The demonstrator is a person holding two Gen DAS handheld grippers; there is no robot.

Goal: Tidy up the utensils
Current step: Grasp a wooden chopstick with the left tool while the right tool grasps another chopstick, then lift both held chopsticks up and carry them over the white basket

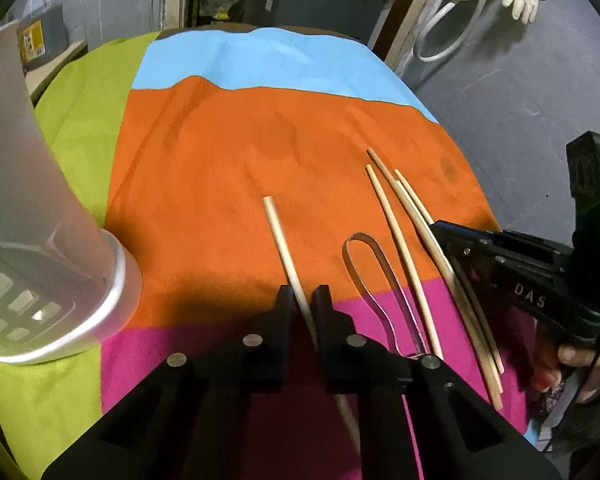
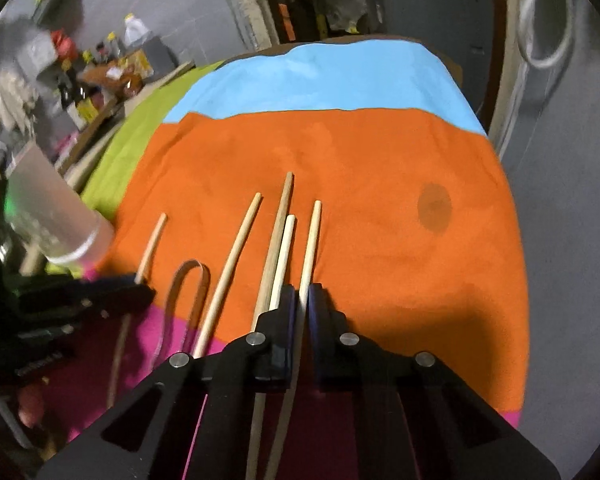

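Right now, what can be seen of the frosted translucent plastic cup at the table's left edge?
The frosted translucent plastic cup leans steeply on its thicker clear base ring, where the lime-green cloth panel meets the orange one. A faint grid pattern shows through its wall. No chopsticks show inside it. Neither gripper touches it.

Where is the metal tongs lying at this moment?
In the left wrist view the metal tongs lie on the cloth just right of centre, across the orange-pink border, between the chopstick in the left gripper and the other chopsticks.
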